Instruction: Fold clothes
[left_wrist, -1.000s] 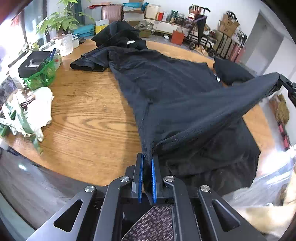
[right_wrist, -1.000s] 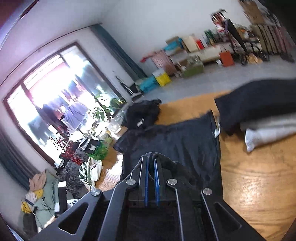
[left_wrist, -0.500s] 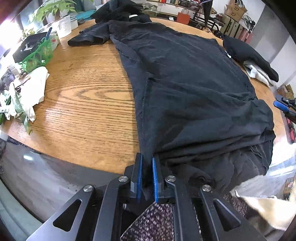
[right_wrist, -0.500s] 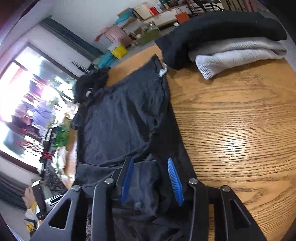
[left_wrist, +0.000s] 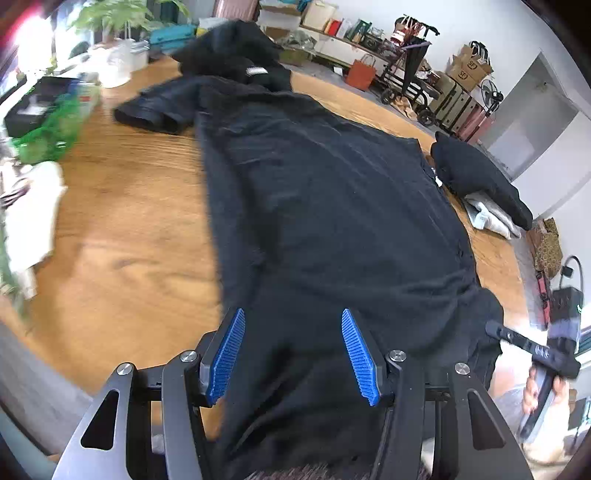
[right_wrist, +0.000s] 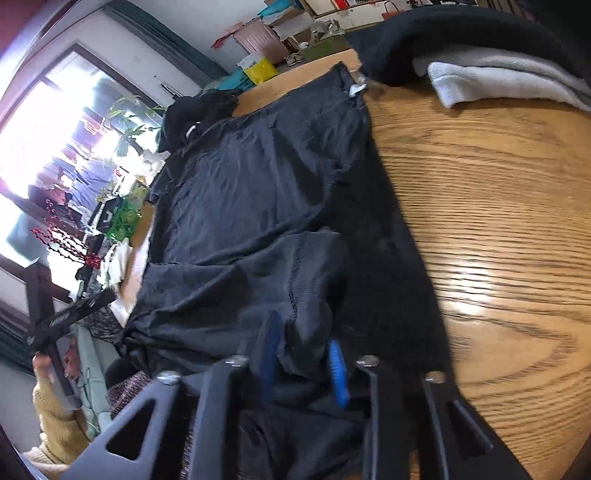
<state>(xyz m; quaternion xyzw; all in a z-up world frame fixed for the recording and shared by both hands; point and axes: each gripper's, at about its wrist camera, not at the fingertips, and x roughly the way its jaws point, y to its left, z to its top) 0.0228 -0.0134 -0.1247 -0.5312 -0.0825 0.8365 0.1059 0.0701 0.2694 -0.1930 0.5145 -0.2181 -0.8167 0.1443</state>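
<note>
A black shirt (left_wrist: 332, 206) lies spread on the round wooden table (left_wrist: 122, 229), its lower part folded back over itself. My left gripper (left_wrist: 292, 314) hovers over the near hem; its jaws are opening and the blue pads (left_wrist: 229, 354) stand wide apart, clear of the cloth. In the right wrist view the shirt (right_wrist: 258, 192) fills the middle, and my right gripper (right_wrist: 303, 354) is closing on a bunched fold of it at the table's near edge. The fold fills the gap between both pads (right_wrist: 337, 369).
A folded black garment (left_wrist: 480, 181) lies on a grey-white one (left_wrist: 491, 218) at the right. Another black heap (left_wrist: 236, 48) sits at the far end. A green basket (left_wrist: 48, 129) and white cloth (left_wrist: 29, 218) occupy the left. Bare wood (right_wrist: 498, 221) lies right of the shirt.
The right gripper came down with the raised shirt edge, let it go, then narrowed on a fold. The left gripper released the hem, spread wide and shifted right over the shirt.
</note>
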